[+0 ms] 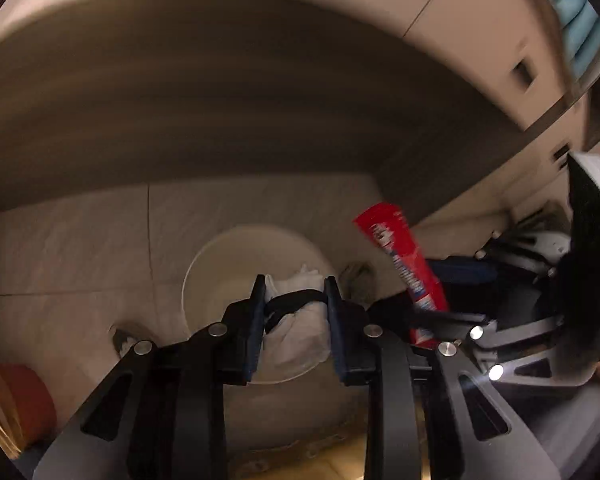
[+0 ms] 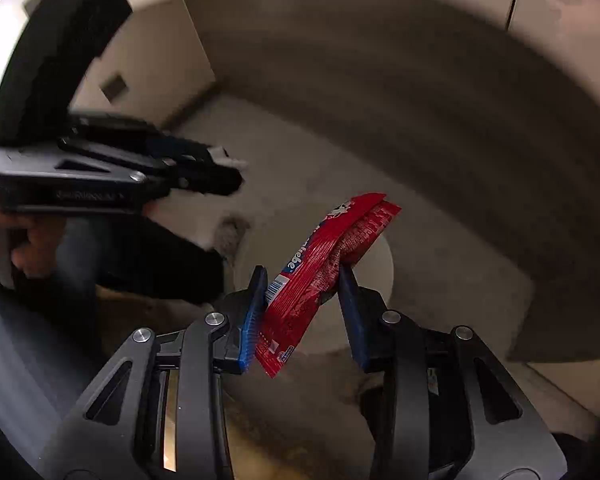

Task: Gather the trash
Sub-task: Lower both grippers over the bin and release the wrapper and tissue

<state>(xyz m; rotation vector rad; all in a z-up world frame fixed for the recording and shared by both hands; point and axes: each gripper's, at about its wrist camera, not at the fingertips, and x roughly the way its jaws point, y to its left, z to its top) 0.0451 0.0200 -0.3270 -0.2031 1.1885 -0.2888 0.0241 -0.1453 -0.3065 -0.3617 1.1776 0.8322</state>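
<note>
A: Red wrapper (image 2: pixel 324 276) is pinched in the right tongs (image 2: pixel 304 280), held above a white bin (image 2: pixel 380 264).

B: yep, and white crumpled tissue (image 1: pixel 296 320) is clamped in the left tongs (image 1: pixel 294 292) over it.

Black linked gripper arms, silver screws, blue-padded fingers (image 2: pixel 254 320)

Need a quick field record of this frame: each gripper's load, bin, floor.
left gripper: shut on crumpled white paper with a black band across it
right gripper: shut on red wrapper
bin: white, round, open, below both grippers
floor: pale tiles
position: both loads above the bin mouth, not yet released
image quality: motion blur, background unclear
</note>
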